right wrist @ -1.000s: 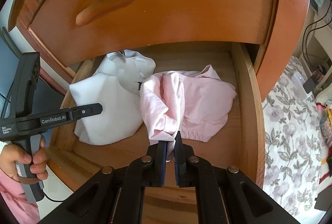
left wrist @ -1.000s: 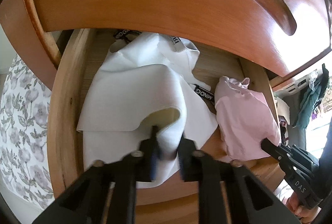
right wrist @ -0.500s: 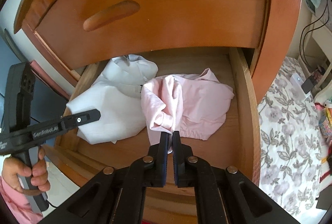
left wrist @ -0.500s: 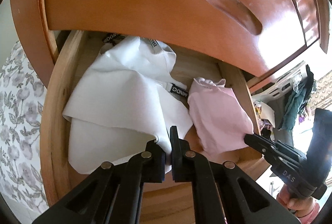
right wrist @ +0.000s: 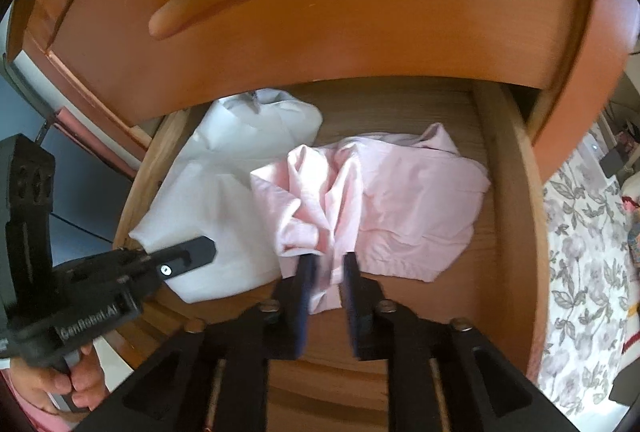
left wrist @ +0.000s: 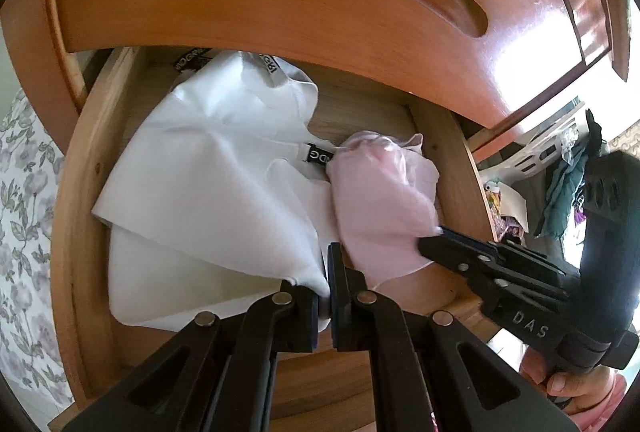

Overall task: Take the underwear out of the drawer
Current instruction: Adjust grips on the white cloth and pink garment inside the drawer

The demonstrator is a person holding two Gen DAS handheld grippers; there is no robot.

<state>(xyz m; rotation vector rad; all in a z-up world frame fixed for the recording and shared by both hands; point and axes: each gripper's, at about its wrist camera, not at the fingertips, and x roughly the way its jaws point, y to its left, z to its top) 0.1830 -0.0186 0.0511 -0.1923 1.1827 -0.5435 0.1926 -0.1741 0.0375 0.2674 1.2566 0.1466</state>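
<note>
- You have 2 pieces of underwear in the open drawer [right wrist: 506, 168]: 1 white underwear [left wrist: 208, 184] and 1 pink underwear [right wrist: 400, 200].
- You hold 2 grippers, 1 in each hand.
- The white underwear lies on the left side of the drawer. It has black labels with white letters at its far edge and by the pink one.
- The pink underwear lies on the right side, crumpled, and it touches the white one in the middle.
- Your left gripper [left wrist: 327, 296] is pinched tight on the near corner of the white underwear. The cloth goes right in between the 2 black fingers [left wrist: 304, 312], with hardly any gap.
- The white cloth is pulled up into a point where the left gripper holds it.
- Your right gripper [right wrist: 327, 284] is opening now. There is a clear gap between its 2 fingers [right wrist: 354, 296].
- A fold of the pink underwear hangs in that gap. The fingers are blurred, so you cannot tell if they touch the cloth.
- The rest of the pink underwear lies flat in the drawer, just past the right gripper.
- Above the open drawer is 1 shut drawer front [right wrist: 360, 4] with 1 long handle dip [right wrist: 218, 2].
- You can see 1 hand [right wrist: 60, 386] on the left gripper and 1 hand [left wrist: 576, 388] on the right one.
</note>
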